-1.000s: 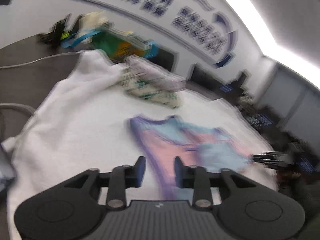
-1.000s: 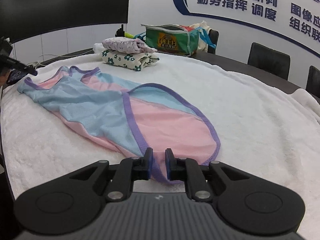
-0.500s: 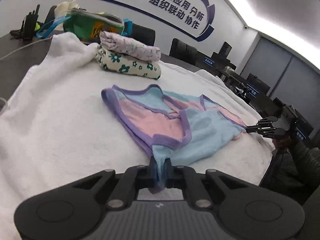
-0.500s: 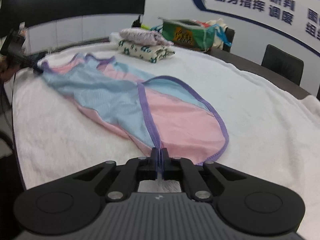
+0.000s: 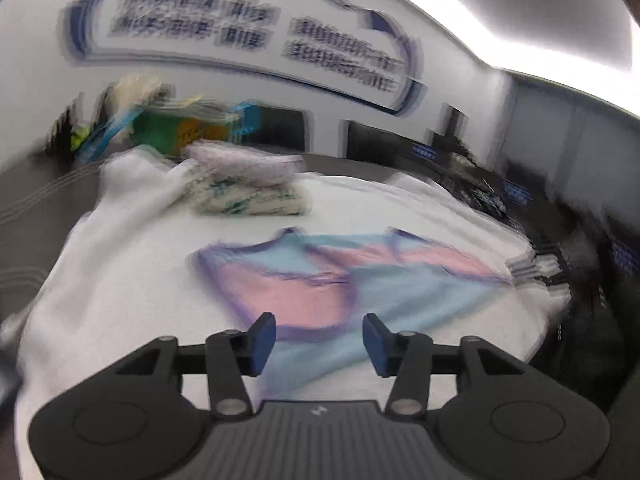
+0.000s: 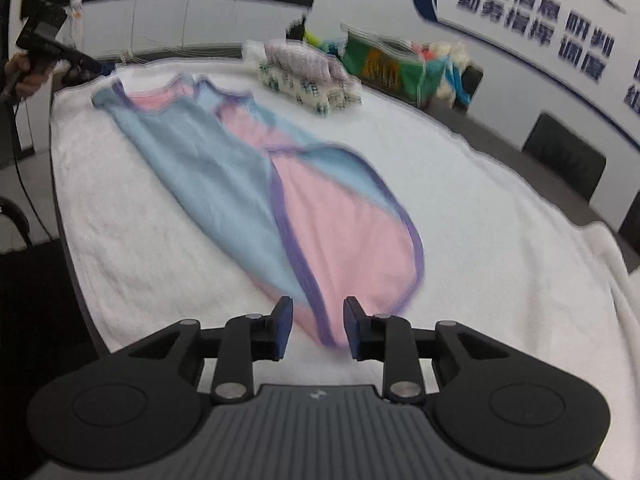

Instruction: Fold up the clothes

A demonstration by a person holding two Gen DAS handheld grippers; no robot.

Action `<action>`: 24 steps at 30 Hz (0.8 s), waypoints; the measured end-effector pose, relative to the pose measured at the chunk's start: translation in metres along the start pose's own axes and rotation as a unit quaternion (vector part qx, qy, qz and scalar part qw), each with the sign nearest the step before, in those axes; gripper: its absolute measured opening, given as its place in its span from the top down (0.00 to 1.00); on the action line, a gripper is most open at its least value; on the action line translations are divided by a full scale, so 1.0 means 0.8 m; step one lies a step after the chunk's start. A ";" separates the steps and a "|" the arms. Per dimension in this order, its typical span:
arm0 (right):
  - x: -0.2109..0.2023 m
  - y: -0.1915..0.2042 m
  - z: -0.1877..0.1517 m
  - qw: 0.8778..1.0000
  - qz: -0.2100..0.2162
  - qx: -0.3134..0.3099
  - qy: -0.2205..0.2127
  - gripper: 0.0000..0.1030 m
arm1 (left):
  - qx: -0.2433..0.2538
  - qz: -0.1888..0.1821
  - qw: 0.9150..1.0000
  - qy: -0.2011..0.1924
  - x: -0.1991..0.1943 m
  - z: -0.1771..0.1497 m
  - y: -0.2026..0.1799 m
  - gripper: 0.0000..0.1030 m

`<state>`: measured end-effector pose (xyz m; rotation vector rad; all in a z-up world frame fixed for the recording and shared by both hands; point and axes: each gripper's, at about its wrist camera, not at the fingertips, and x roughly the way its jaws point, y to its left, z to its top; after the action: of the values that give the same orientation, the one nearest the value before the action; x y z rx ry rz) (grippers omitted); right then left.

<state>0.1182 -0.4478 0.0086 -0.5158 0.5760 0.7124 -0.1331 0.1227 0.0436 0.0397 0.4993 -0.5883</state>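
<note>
A pink and blue sleeveless garment with purple trim (image 5: 340,284) lies spread on a white towel (image 5: 120,280); it also shows in the right wrist view (image 6: 256,184). My left gripper (image 5: 319,340) is open just above the garment's near blue edge. My right gripper (image 6: 317,326) is open over the garment's rounded pink hem. Neither holds cloth. The left wrist view is blurred by motion.
A stack of folded clothes (image 5: 248,188) sits at the towel's far side, also in the right wrist view (image 6: 308,76). A green bag (image 6: 384,64) stands behind it. Black chairs (image 6: 564,160) line the dark table. The other gripper and hand (image 6: 36,52) show at far left.
Both grippers were shut on the garment's edges half a second ago; both have opened and let go. The garment now lies flat on the towel. Both cameras have pulled back and up.
</note>
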 end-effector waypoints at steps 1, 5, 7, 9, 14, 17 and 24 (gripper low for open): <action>0.006 0.008 0.005 1.000 0.005 -0.014 -0.005 0.74 | 0.042 0.003 0.999 0.013 0.012 -0.002 -0.017 0.51; 0.030 0.029 0.020 0.999 0.012 -0.049 -0.016 0.74 | 0.145 0.029 0.987 0.055 0.046 -0.019 -0.048 0.51; 0.037 0.024 0.021 0.999 0.011 -0.035 -0.014 0.74 | 0.131 0.044 0.989 0.060 0.050 -0.024 -0.033 0.52; 0.040 0.018 0.017 1.000 0.012 -0.018 -0.010 0.74 | 0.118 0.055 0.990 0.057 0.050 -0.026 -0.016 0.52; 0.050 0.005 0.002 1.000 0.018 0.012 -0.006 0.74 | 0.125 0.055 0.988 0.068 0.053 -0.032 0.012 0.74; 0.051 -0.001 0.000 0.999 0.027 0.027 -0.007 0.74 | 0.115 0.046 0.990 0.064 0.050 -0.028 0.025 0.92; 0.049 0.012 0.014 0.999 0.043 -0.011 0.018 0.99 | 0.089 0.008 0.994 0.069 0.035 -0.020 0.031 1.00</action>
<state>0.1386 -0.4173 -0.0107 -0.5277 0.6275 0.7935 -0.1068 0.1317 0.0144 0.2543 0.5784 -0.6160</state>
